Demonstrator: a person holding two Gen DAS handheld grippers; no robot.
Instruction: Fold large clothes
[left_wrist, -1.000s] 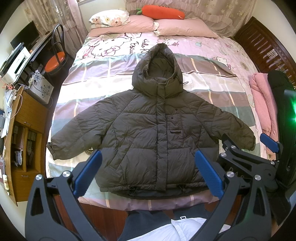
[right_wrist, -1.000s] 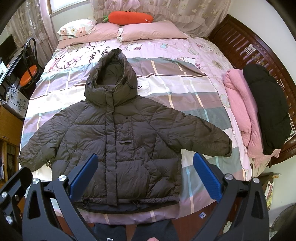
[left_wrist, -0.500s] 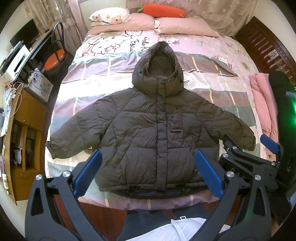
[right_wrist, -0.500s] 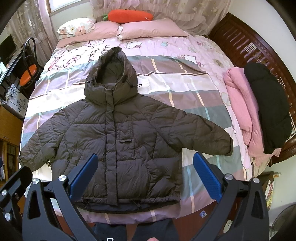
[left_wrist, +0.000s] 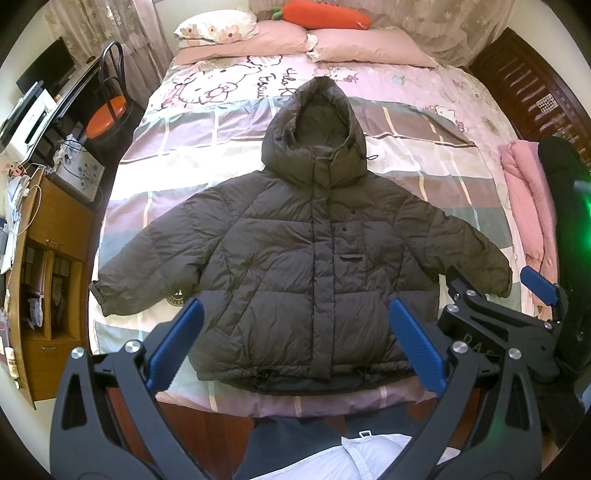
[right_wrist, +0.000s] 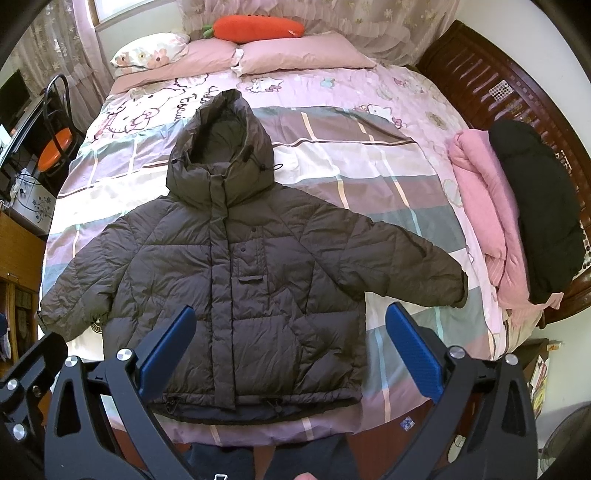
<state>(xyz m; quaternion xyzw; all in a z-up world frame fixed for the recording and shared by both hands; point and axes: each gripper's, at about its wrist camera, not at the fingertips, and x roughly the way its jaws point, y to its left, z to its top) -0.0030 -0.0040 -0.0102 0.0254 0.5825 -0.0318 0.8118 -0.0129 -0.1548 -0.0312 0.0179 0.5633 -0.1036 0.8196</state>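
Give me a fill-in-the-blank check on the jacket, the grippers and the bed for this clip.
1. The dark puffer jacket lies flat on the bed with both sleeves spread ____.
2. The left gripper and the right gripper both stand ____, holding nothing.
3. At the head of the bed, on the pillows, lies a plush ____.
4. At the bed's right edge, a black garment lies beside a folded ____ one.

Missing words: out; open; carrot; pink

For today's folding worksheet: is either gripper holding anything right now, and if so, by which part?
Nothing is held. The left gripper and right gripper both have open, bare jaws above the jacket, which lies flat on the bed.
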